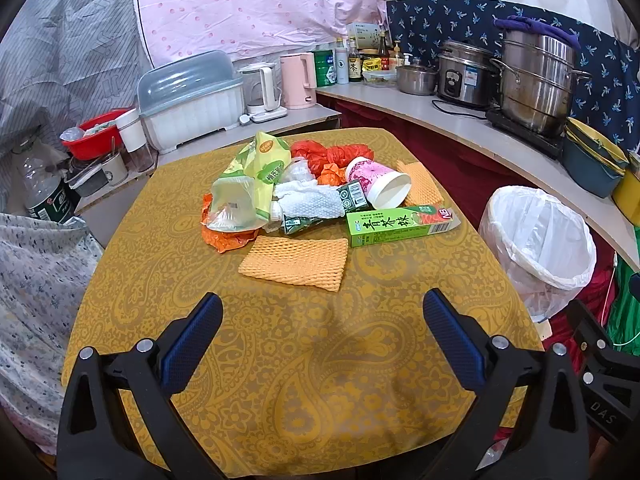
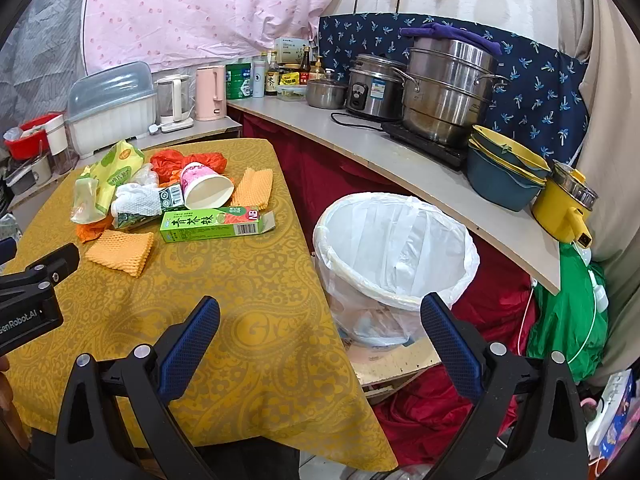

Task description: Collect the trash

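Observation:
A pile of trash lies mid-table on the yellow paisley cloth (image 1: 280, 360): a green carton (image 1: 400, 226) (image 2: 214, 224), a pink paper cup (image 1: 378, 182) (image 2: 204, 188) on its side, an orange foam net (image 1: 296, 262) (image 2: 122, 254), a second foam net (image 2: 254, 188), white tissue (image 1: 310, 202), a green-yellow plastic bag (image 1: 256, 176), and red plastic (image 1: 332, 154). A bin with a white liner (image 1: 538, 246) (image 2: 394, 256) stands right of the table. My left gripper (image 1: 322, 316) is open and empty above the near table. My right gripper (image 2: 320, 320) is open and empty over the table's right edge.
A counter (image 2: 360, 132) along the right holds pots, a rice cooker, a stack of bowls and a yellow pot. Behind the table stand a dish rack (image 1: 192, 100), kettles and bottles. A floral cloth (image 1: 36, 280) hangs at the left.

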{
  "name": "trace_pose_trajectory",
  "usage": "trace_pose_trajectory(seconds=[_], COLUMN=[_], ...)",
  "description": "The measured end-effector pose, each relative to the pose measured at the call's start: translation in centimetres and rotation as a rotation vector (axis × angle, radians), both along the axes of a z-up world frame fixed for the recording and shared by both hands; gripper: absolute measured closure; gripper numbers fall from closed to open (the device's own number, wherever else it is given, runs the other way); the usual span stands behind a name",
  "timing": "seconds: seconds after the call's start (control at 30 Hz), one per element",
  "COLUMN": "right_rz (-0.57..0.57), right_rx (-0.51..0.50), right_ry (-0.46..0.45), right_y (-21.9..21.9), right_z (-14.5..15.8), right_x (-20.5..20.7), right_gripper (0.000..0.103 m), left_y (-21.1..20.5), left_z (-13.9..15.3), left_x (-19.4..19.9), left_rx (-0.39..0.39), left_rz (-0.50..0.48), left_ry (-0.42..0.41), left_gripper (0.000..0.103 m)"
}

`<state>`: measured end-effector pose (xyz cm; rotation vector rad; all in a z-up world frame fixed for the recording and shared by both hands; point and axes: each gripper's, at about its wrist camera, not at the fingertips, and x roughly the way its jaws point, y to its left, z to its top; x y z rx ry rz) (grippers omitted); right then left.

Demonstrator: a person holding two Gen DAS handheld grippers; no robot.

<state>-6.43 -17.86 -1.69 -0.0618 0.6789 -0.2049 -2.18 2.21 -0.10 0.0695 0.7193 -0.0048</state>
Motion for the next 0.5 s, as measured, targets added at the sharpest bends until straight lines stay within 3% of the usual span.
trace_pose_trajectory(seconds=[0.5], right_rz=[-0.020], right_rx=[0.007], right_ry=[0.005], right_y=[0.5], right_z=[-0.7], right_x=[2.4], right_gripper=[0.007], left_y=[1.2], left_z=[-0.6], left_x=[2.0], left_rx=[-0.003], left_rz=[0.004], left_ry=[-0.003], left_gripper=[0.007])
